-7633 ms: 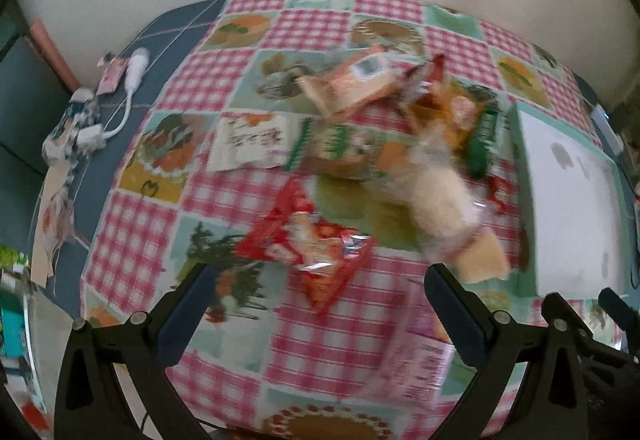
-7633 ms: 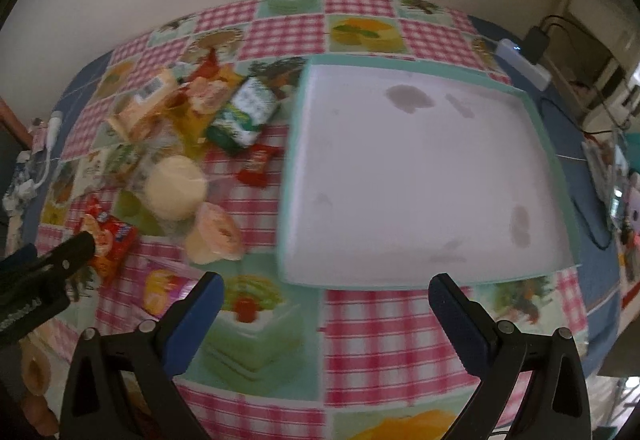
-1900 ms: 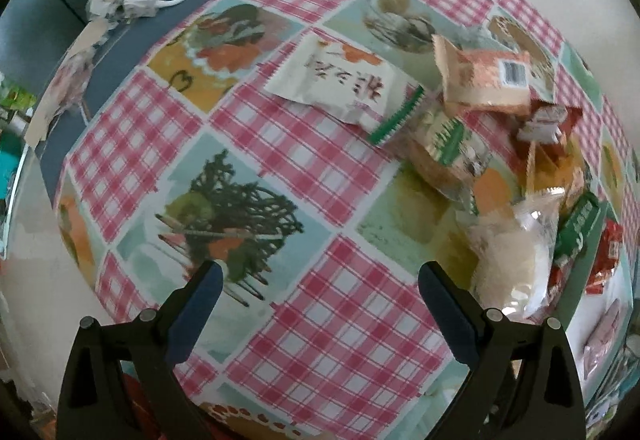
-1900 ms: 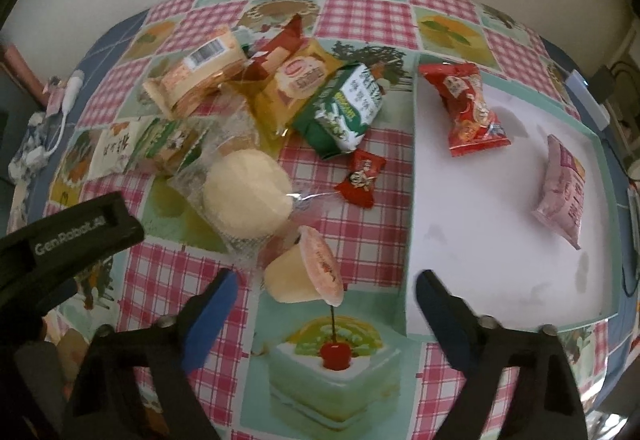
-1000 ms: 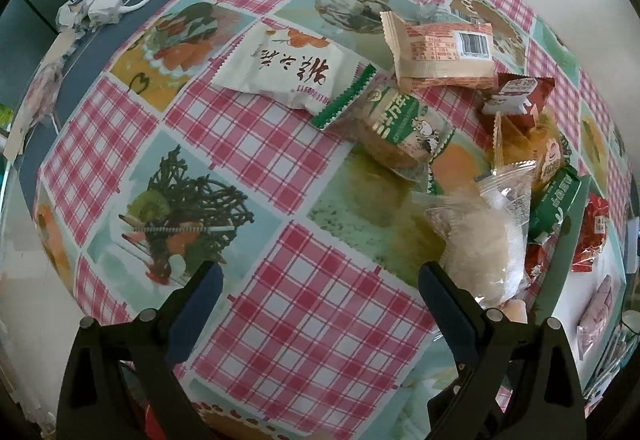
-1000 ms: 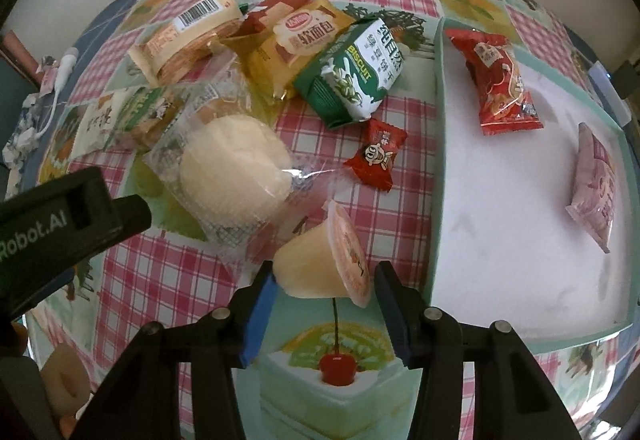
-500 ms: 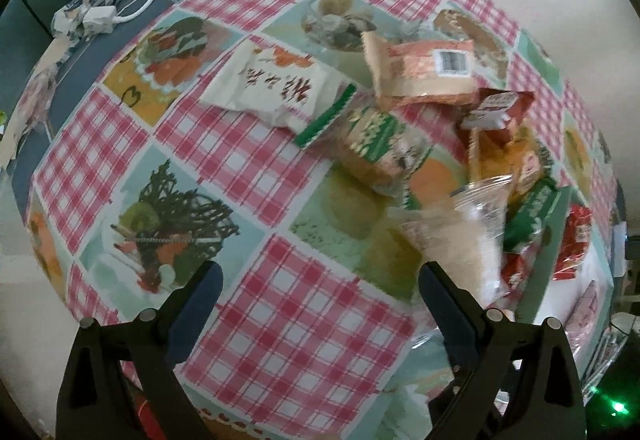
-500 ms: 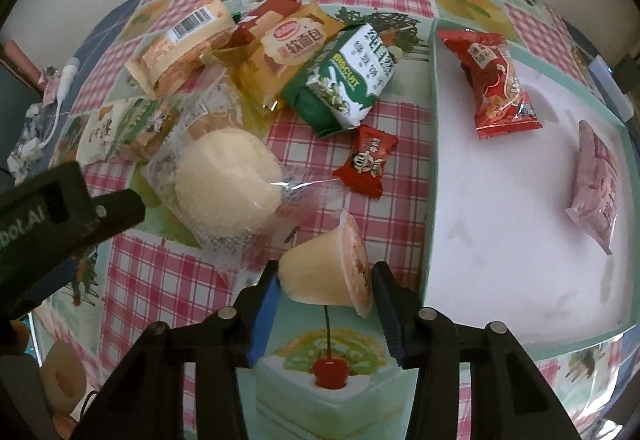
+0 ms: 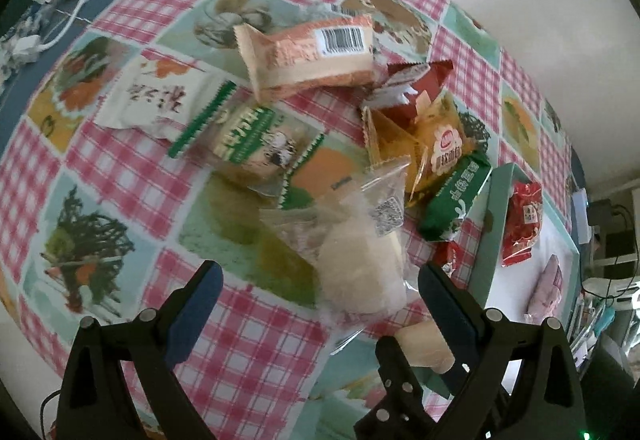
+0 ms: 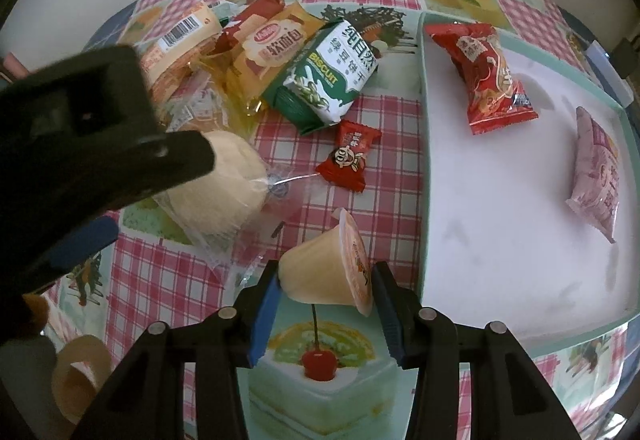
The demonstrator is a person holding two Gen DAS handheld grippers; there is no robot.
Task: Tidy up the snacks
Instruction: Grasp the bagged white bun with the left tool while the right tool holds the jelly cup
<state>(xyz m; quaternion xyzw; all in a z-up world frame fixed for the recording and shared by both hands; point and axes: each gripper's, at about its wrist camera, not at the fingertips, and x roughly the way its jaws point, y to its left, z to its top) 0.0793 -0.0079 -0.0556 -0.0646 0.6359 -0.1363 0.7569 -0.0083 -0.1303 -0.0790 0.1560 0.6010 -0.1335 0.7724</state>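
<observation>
The checked pink-and-white tablecloth with food pictures (image 10: 360,111) fills both views. In the right wrist view the shallow white tray with a mint-green rim (image 10: 424,175) spreads from two to four o'clock, holding just two packets: a red crinkled snack bag (image 10: 484,75) at one o'clock and a pale pink pouch (image 10: 596,175) at three. The unsorted heap lies from ten to twelve o'clock, including a clear-wrapped cream-coloured round bun (image 10: 228,183), a green-and-white biscuit packet (image 10: 328,79) and a small red candy wrapper (image 10: 348,155).

The step in hand looks like carrying the third item to the tray. The right gripper (image 10: 324,288), at six o'clock, has just finished closing; its blue pads are clamped on a small peach-coloured jelly cup with a foil lid (image 10: 320,272), tipped on its side just left of the tray rim.

The left gripper (image 9: 316,296) hangs with its jaws spread wide and nothing between them, poised over the bun at six o'clock in its own view.

Next, I judge, the cup must be lifted clear of the rim, swung toward three o'clock and released on bare tray floor.
</observation>
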